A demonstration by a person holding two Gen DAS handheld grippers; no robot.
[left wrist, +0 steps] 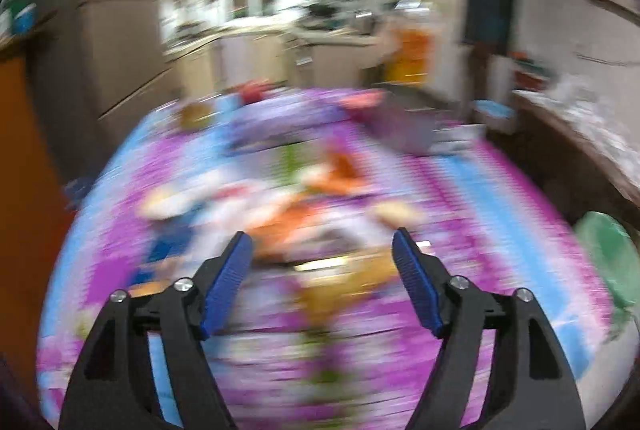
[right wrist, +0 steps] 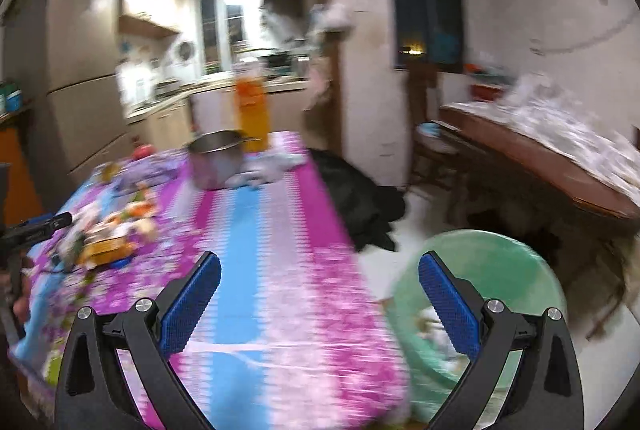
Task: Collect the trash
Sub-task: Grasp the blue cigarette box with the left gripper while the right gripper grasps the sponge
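A heap of trash [left wrist: 304,198], orange, white and yellow wrappers, lies blurred on the table's purple and blue cloth [left wrist: 500,230]. My left gripper [left wrist: 322,254] is open and empty, just short of the heap. The heap also shows in the right wrist view [right wrist: 108,230], at the left. My right gripper [right wrist: 320,270] is open and empty over the table's right edge. A green bin [right wrist: 492,282] with some scraps inside stands on the floor by that edge. It also shows in the left wrist view [left wrist: 604,254].
A metal pot [right wrist: 216,162], an orange bottle [right wrist: 252,110] and a white cloth [right wrist: 268,170] stand at the table's far end. A dark bag [right wrist: 360,198] lies on the floor. A brown side table [right wrist: 540,166] stands at the right. The kitchen is behind.
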